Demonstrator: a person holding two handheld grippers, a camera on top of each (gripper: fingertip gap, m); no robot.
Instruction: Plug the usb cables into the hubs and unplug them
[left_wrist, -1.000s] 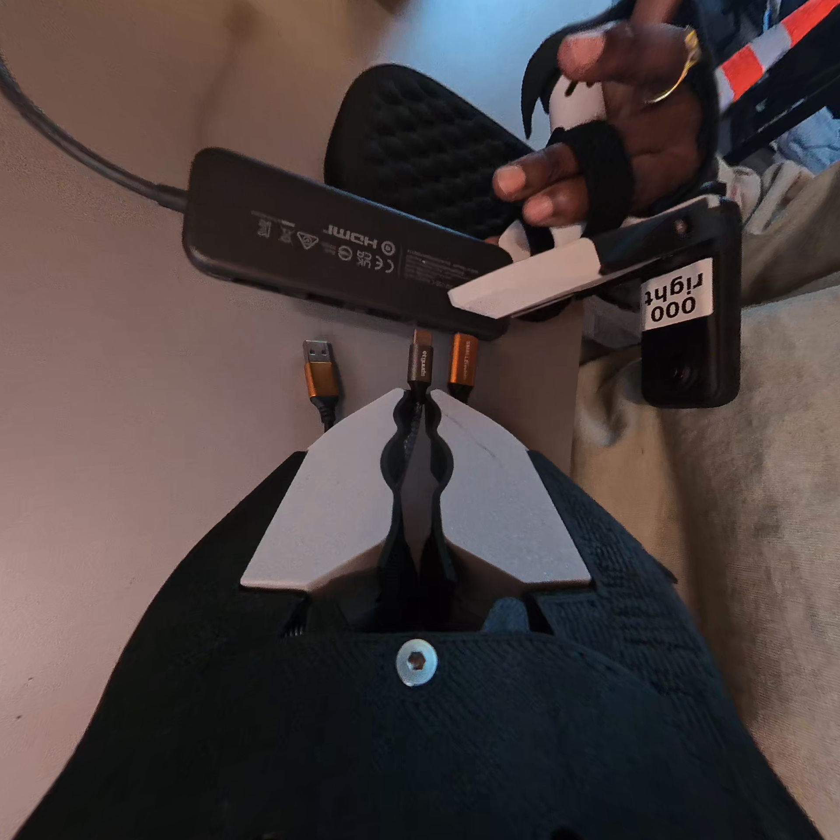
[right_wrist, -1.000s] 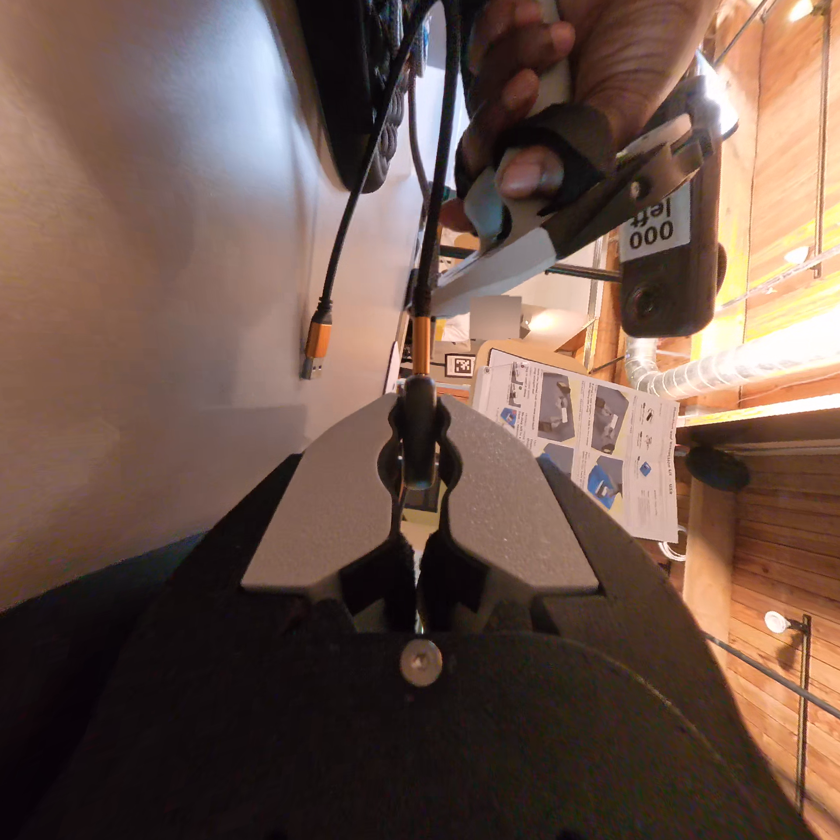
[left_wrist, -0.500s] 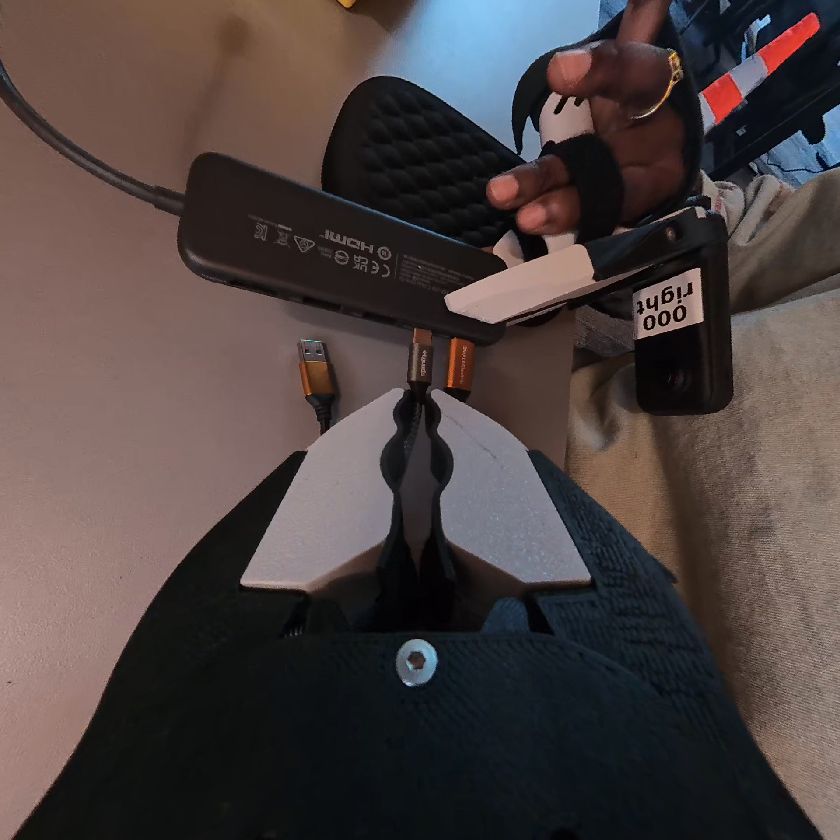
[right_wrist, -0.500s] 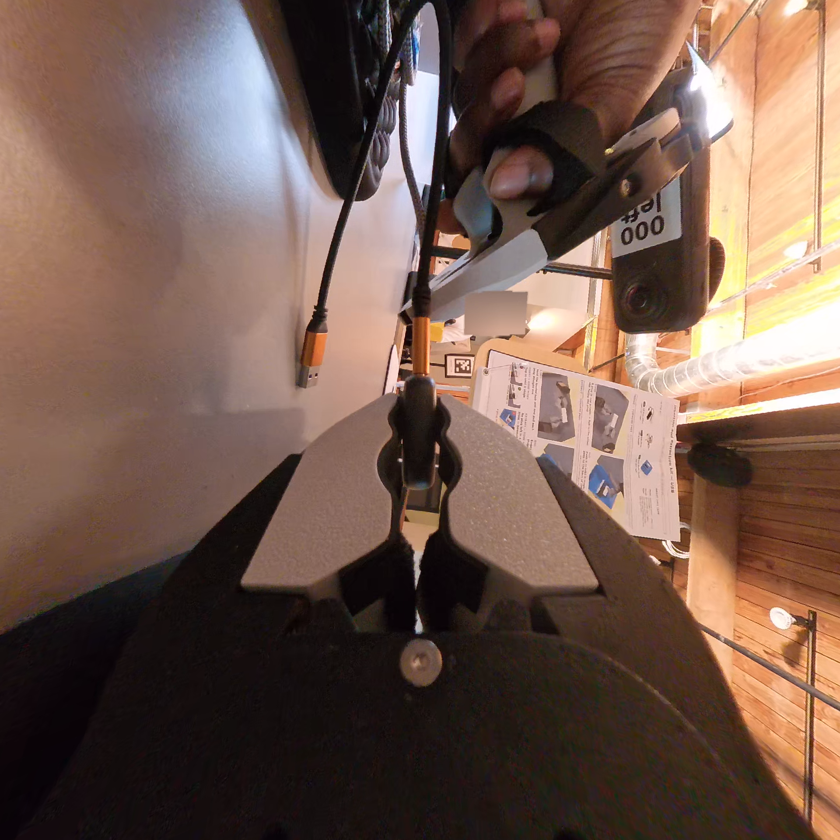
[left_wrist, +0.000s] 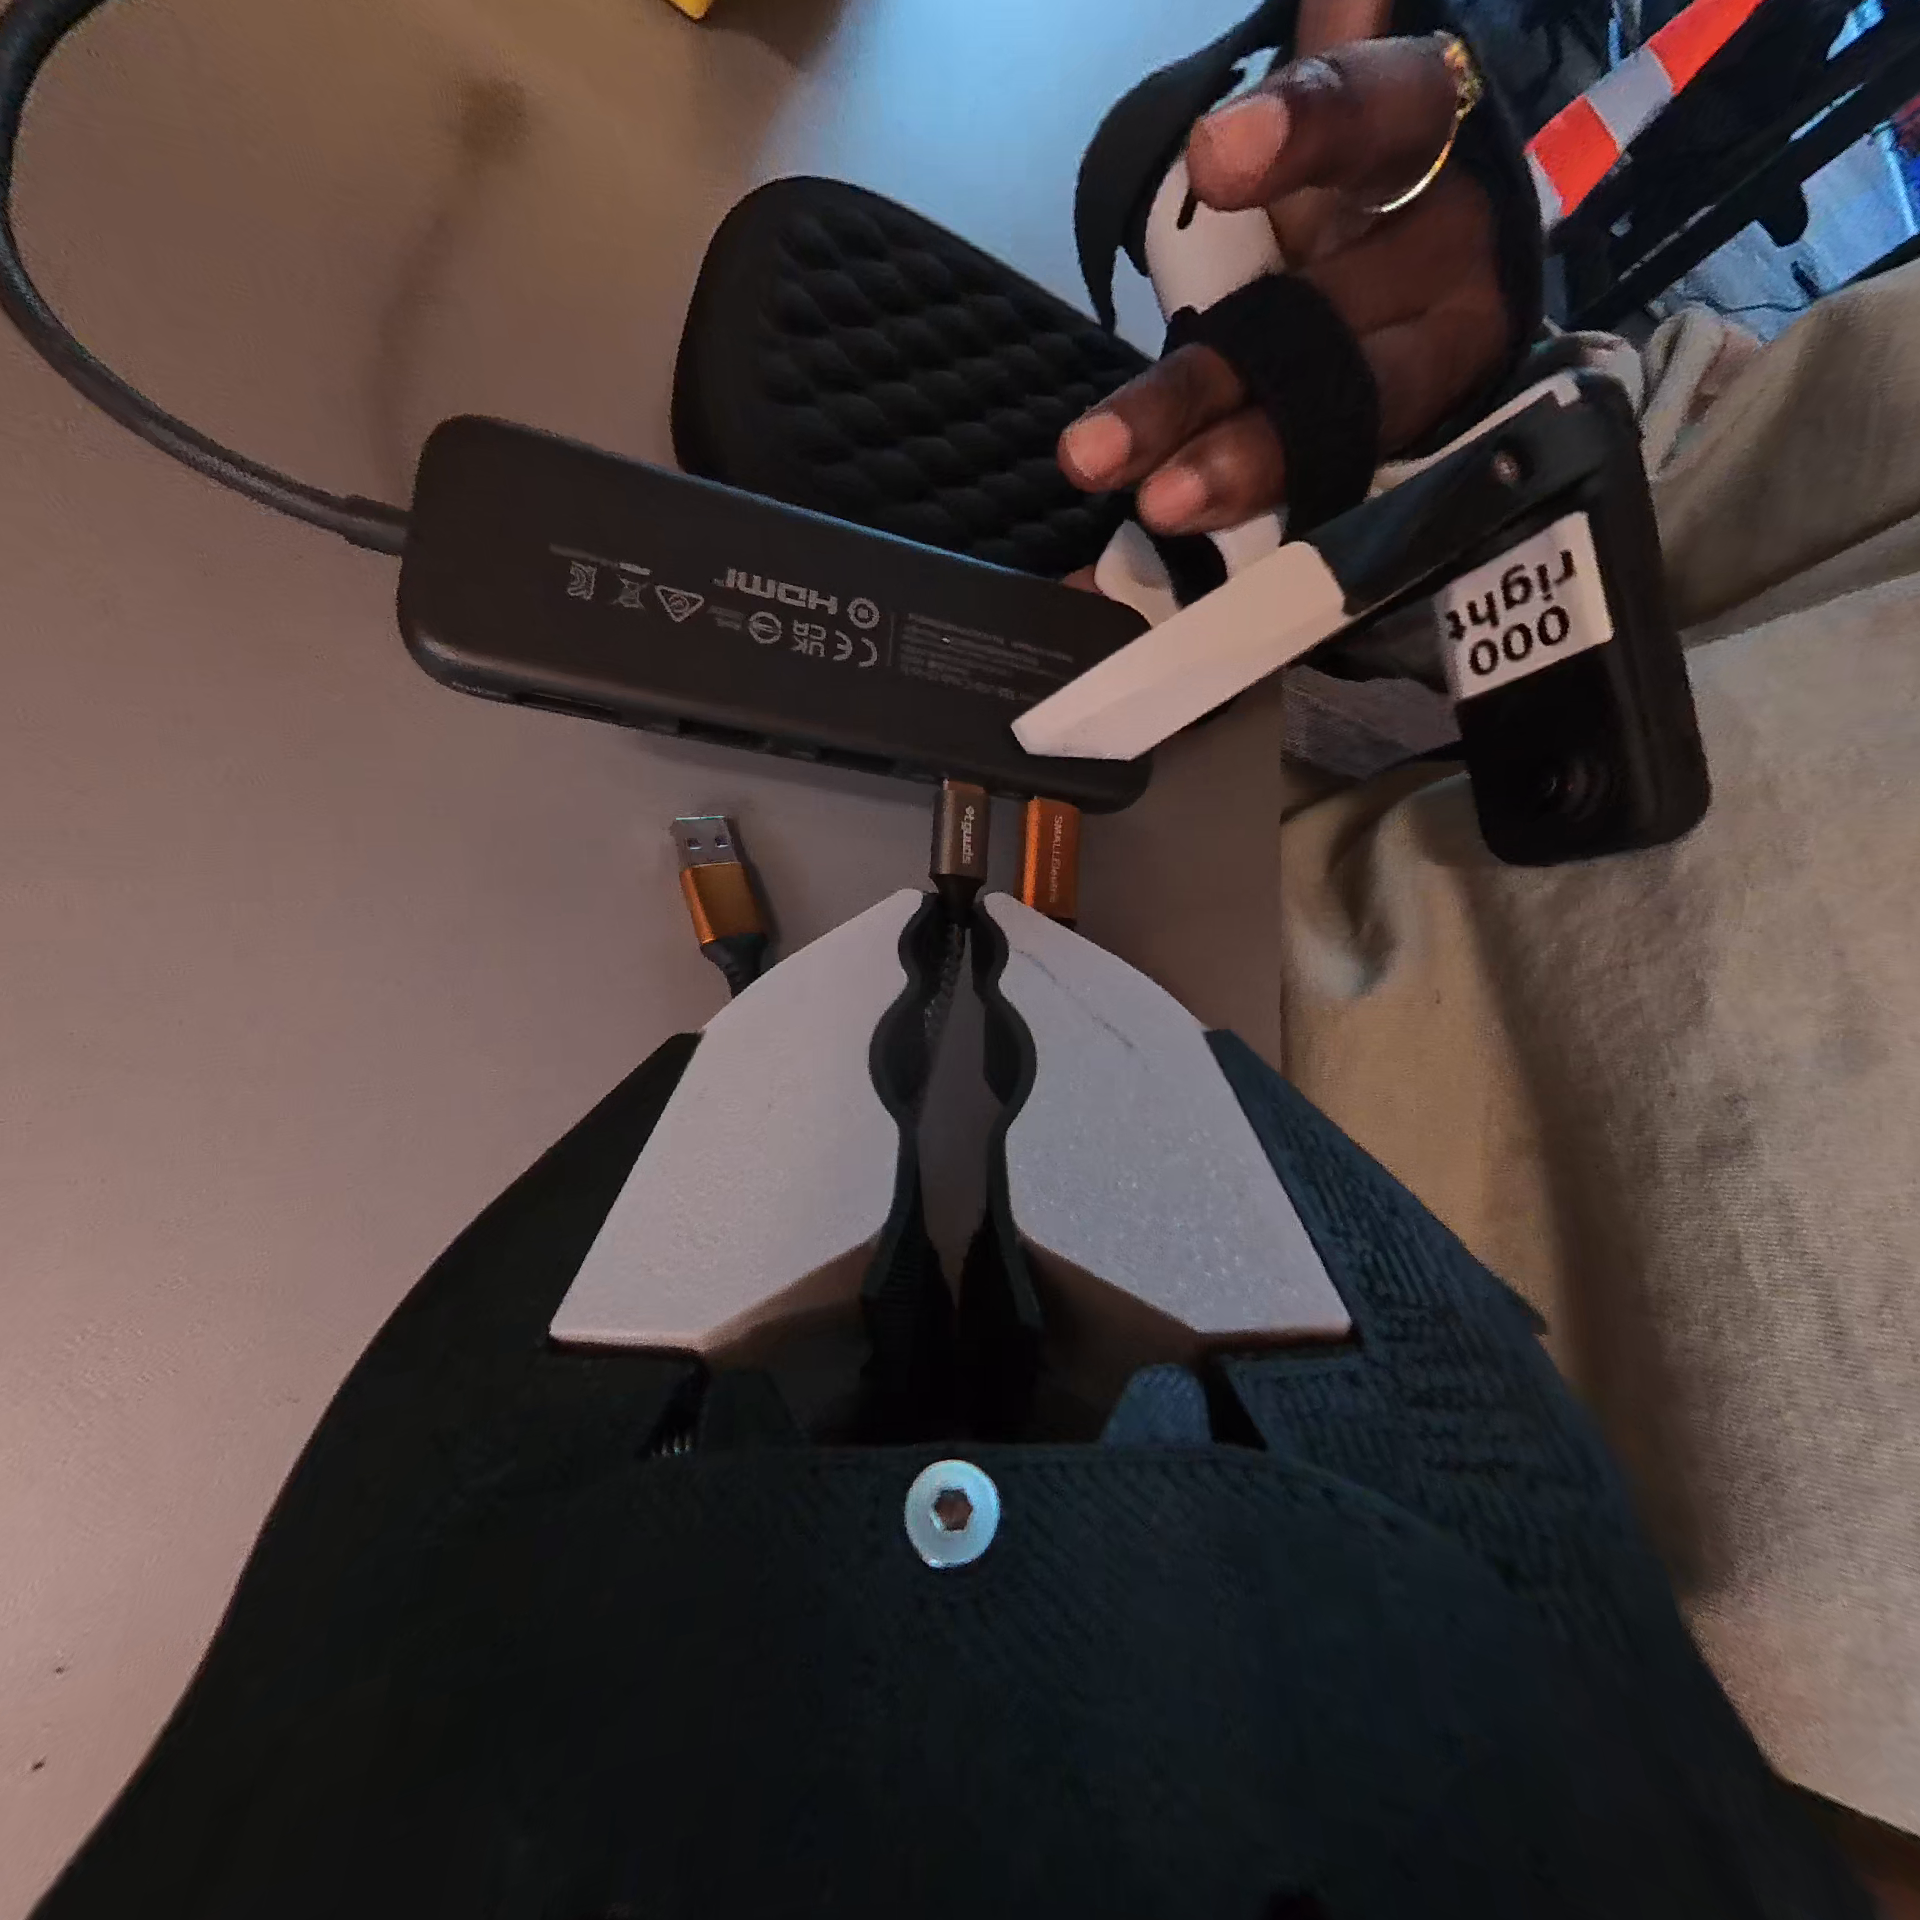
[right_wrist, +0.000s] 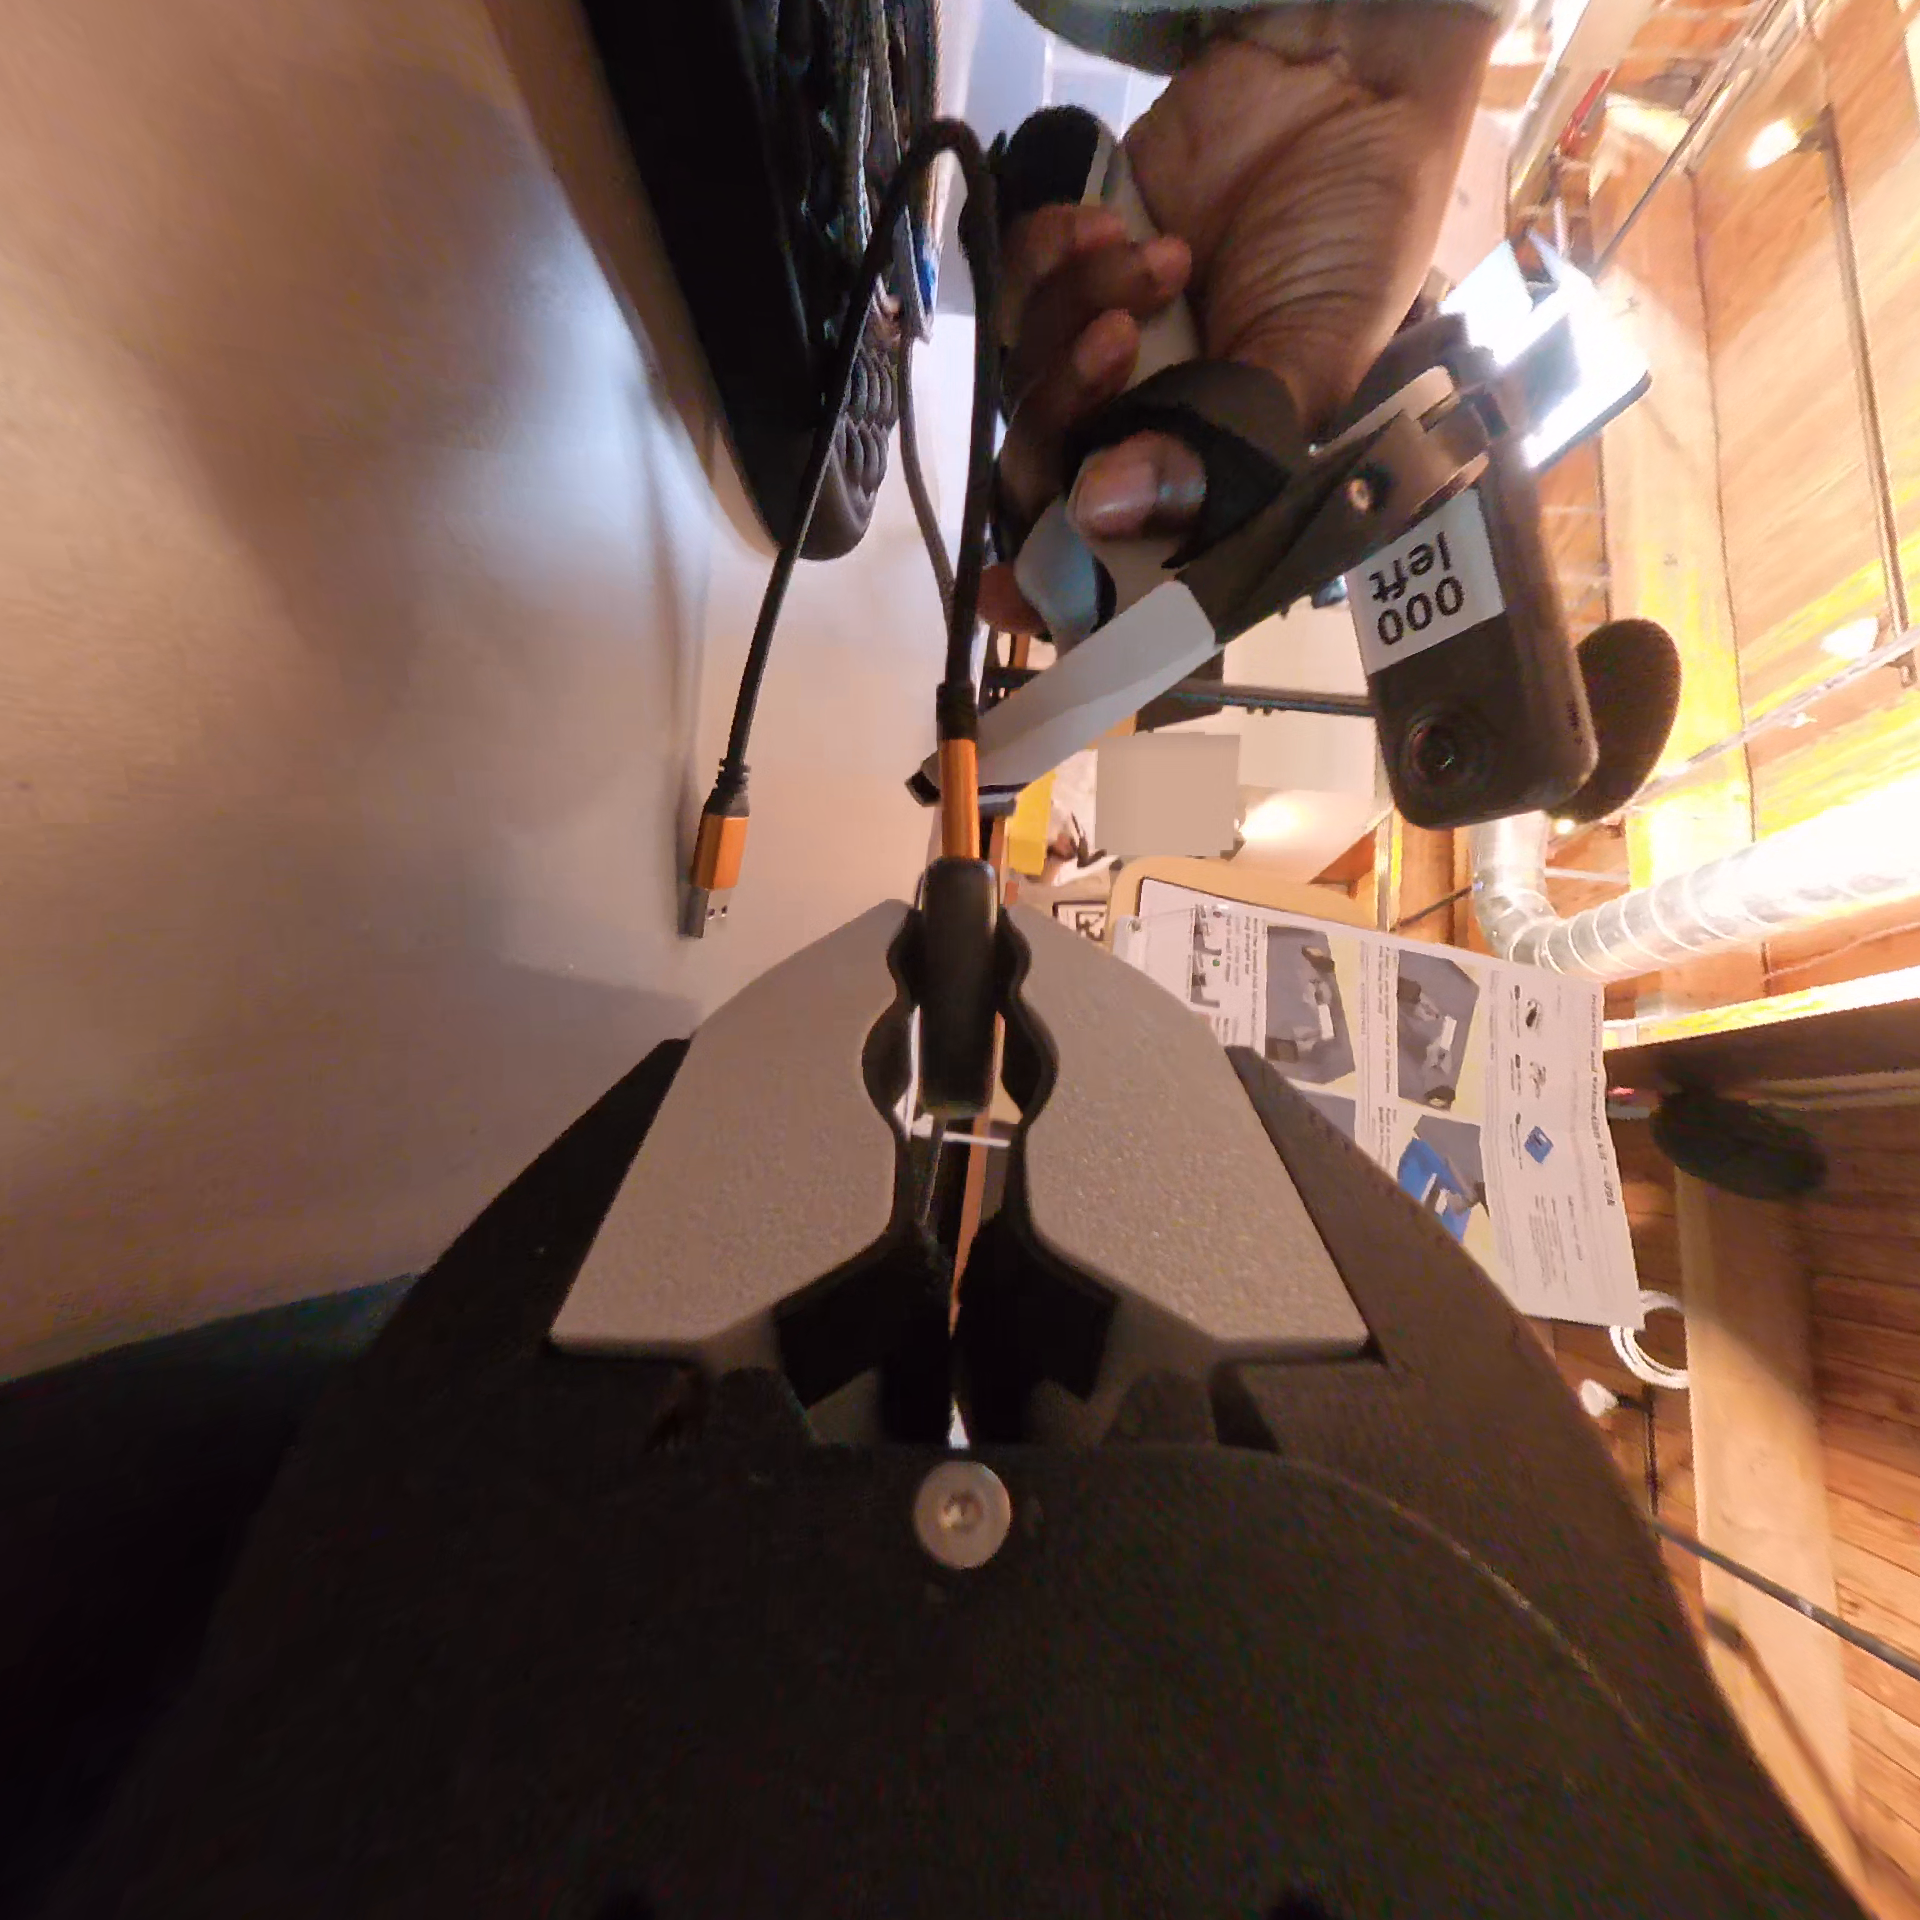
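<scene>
In left wrist view: left gripper (left_wrist: 954, 914) clamped on braided cable just behind grey plug (left_wrist: 960, 837), seated in hub (left_wrist: 727, 613) beside orange plug (left_wrist: 1047, 854). Best pulled straight back, no twist. In right wrist view: right gripper (right_wrist: 956, 935) pinching hub's end edge-on; spare orange plug (right_wrist: 717, 854) loose on table (right_wrist: 312, 623), open surface leftward.

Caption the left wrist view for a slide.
Left gripper clamps a grey-plug cable seated in the black hub, beside an orange plug; right gripper steadies the hub.
</scene>
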